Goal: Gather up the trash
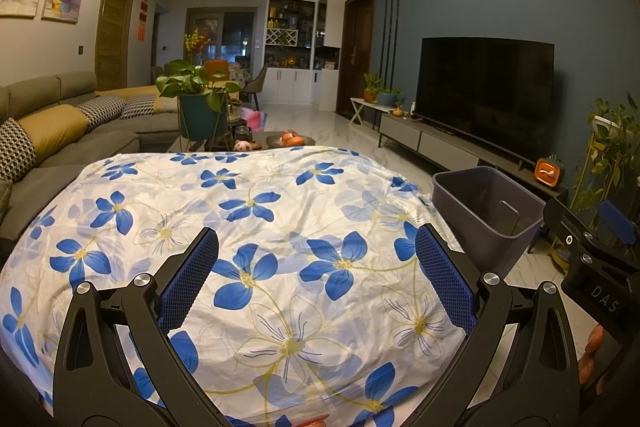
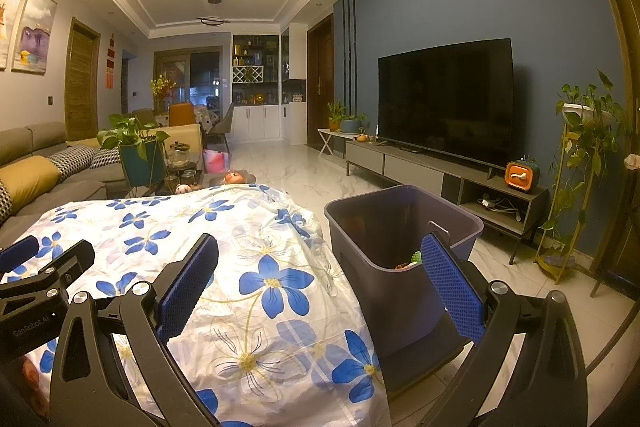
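Already some trash [image 2: 408,261] is lying inside the purple bin [image 2: 400,223] beside the flowered cloth [image 1: 256,227]; the left gripper [image 1: 316,267] and right gripper [image 2: 320,275] are being held wide apart, empty; the cloth should be scanned slowly.

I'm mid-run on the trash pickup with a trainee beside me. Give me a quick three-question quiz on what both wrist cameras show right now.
1. True or false: the left gripper and the right gripper both have their fingers spread with nothing between them.
2. Which side of the flowered cloth does the purple bin stand on? A) the sofa side B) the TV side C) on top of it
3. Fill in: in the right wrist view, the bottom of the bin holds ____.

Key: 1 true. 2 B. 3 a few small items, one green and one reddish, too small to identify.
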